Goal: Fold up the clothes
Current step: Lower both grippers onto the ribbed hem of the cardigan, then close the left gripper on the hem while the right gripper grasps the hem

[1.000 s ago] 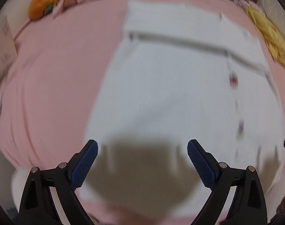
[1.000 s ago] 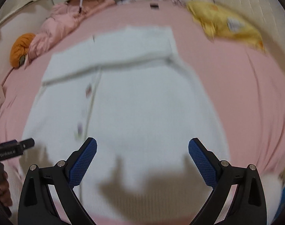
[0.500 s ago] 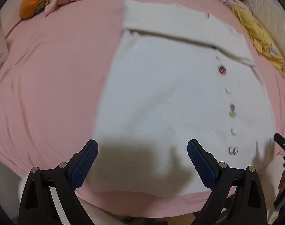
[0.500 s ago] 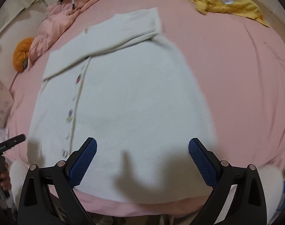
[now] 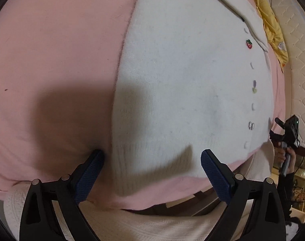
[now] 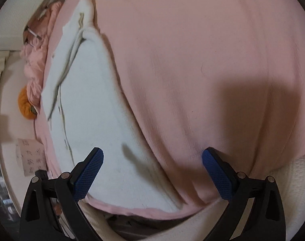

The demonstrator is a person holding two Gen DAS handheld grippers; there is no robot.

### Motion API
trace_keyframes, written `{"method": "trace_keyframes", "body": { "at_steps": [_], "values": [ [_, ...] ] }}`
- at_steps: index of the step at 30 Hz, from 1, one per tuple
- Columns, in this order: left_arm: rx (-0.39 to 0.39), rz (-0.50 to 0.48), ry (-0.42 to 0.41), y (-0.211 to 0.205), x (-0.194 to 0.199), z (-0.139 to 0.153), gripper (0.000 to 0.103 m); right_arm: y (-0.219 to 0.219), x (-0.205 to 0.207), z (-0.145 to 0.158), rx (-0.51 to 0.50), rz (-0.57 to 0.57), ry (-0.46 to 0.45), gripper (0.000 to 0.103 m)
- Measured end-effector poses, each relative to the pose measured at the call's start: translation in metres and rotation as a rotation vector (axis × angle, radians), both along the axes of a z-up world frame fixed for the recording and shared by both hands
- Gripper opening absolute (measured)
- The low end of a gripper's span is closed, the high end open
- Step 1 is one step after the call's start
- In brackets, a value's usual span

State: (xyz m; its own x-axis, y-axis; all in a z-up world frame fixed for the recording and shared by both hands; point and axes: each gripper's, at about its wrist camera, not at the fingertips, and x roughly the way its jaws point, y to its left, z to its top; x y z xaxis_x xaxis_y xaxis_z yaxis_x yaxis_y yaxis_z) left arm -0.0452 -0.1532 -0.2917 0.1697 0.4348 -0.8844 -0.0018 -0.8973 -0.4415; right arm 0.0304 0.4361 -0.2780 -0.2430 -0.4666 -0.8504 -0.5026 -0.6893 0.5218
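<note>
A white knit cardigan (image 5: 188, 84) lies flat on the pink bedsheet (image 5: 52, 60), its button row with a strawberry button (image 5: 249, 43) running down the right side. My left gripper (image 5: 151, 166) is open, low over the cardigan's near left hem corner, its left fingertip (image 5: 96, 158) pressing the sheet beside the hem. In the right wrist view the same cardigan (image 6: 96, 108) stretches away at the left. My right gripper (image 6: 152, 166) is open, straddling the near right hem corner. Nothing is held by either gripper.
A yellow garment (image 5: 273, 28) lies beyond the cardigan at the right, by a quilted cream wall. A pink garment (image 6: 38, 60) and an orange item (image 6: 27, 106) sit at the bed's far left. The other hand-held gripper (image 5: 287, 138) shows at the right edge.
Both grippers dropped from high above the cardigan to its near hem, the left toward the left corner and the right toward the right corner. Both stayed open.
</note>
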Motion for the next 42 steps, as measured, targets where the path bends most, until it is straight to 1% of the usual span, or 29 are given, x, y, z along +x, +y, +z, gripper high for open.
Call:
{"method": "trace_keyframes", "body": {
  "at_steps": [1,4,5,8,9,11,13,14,15,16,17,21,27,29,30,31,32,33,35,36,38,39,40,42],
  "values": [
    [0.012,0.011,0.003,-0.001,0.0,0.001,0.098,-0.001,0.001,0.001,-0.001,0.0,0.005,0.101],
    [0.088,0.016,0.01,0.002,0.002,0.005,0.098,-0.005,0.003,0.005,-0.02,0.036,0.005,0.101],
    [0.089,0.013,0.007,0.005,0.003,0.004,0.098,-0.007,0.004,0.005,-0.046,0.053,0.0,0.101],
    [0.08,0.011,0.009,0.009,0.004,0.004,0.098,-0.012,0.011,-0.002,-0.186,0.067,-0.021,0.098],
    [0.075,0.01,0.013,0.01,0.005,0.005,0.096,-0.015,0.013,-0.005,-0.196,0.077,-0.029,0.097],
    [0.05,-0.001,0.024,0.01,0.007,0.008,0.086,-0.018,0.014,-0.009,-0.185,0.086,-0.041,0.094],
    [0.007,-0.011,0.028,0.009,0.009,0.009,0.066,-0.019,0.014,-0.008,-0.182,0.086,-0.044,0.089],
    [-0.009,-0.007,0.025,0.006,0.01,0.01,0.061,-0.019,0.013,-0.008,-0.181,0.091,-0.047,0.083],
    [-0.011,0.0,0.023,0.002,0.01,0.01,0.052,-0.021,0.013,-0.007,-0.164,0.106,-0.055,0.077],
    [-0.01,0.008,0.021,-0.001,0.009,0.011,0.049,-0.02,0.014,-0.006,-0.15,0.114,-0.063,0.073],
    [-0.008,0.01,0.021,-0.001,0.009,0.01,0.049,-0.02,0.014,-0.006,-0.15,0.114,-0.068,0.07],
    [-0.005,0.011,0.027,0.001,0.011,0.011,0.048,-0.024,0.015,-0.005,-0.144,0.129,-0.076,0.065],
    [0.022,0.042,0.031,0.001,0.01,0.018,0.048,-0.023,0.018,0.0,-0.139,0.111,-0.064,0.065],
    [0.072,0.044,0.042,0.004,0.011,0.024,0.048,-0.021,0.02,0.002,-0.152,0.098,-0.053,0.065],
    [0.088,0.045,0.043,0.005,0.011,0.026,0.053,-0.019,0.022,0.003,-0.161,0.089,-0.046,0.065],
    [0.09,0.041,0.044,0.002,0.011,0.026,0.061,-0.017,0.023,0.001,-0.172,0.08,-0.045,0.065],
    [0.076,0.035,0.044,0.002,0.011,0.023,0.061,-0.016,0.024,0.0,-0.182,0.071,-0.043,0.065],
    [0.058,0.038,0.032,0.001,0.009,0.016,0.061,-0.014,0.025,-0.001,-0.193,0.062,-0.042,0.065],
    [0.046,0.055,0.012,-0.003,0.009,0.004,0.061,-0.014,0.026,-0.003,-0.207,0.051,-0.048,0.066],
    [0.043,0.067,0.007,-0.003,0.009,0.0,0.059,-0.016,0.025,0.0,-0.2,0.058,-0.041,0.066],
    [0.057,0.067,0.03,0.0,0.011,0.005,0.056,-0.019,0.026,0.004,-0.191,0.073,-0.037,0.066],
    [0.076,0.068,0.037,0.002,0.012,0.008,0.055,-0.02,0.026,0.006,-0.204,0.075,-0.032,0.066],
    [0.084,0.066,0.04,0.003,0.013,0.009,0.055,-0.02,0.026,0.007,-0.224,0.078,-0.021,0.066],
    [0.092,0.061,0.047,0.005,0.013,0.011,0.055,-0.023,0.024,0.004,-0.211,0.094,-0.03,0.066]
  ]
}}
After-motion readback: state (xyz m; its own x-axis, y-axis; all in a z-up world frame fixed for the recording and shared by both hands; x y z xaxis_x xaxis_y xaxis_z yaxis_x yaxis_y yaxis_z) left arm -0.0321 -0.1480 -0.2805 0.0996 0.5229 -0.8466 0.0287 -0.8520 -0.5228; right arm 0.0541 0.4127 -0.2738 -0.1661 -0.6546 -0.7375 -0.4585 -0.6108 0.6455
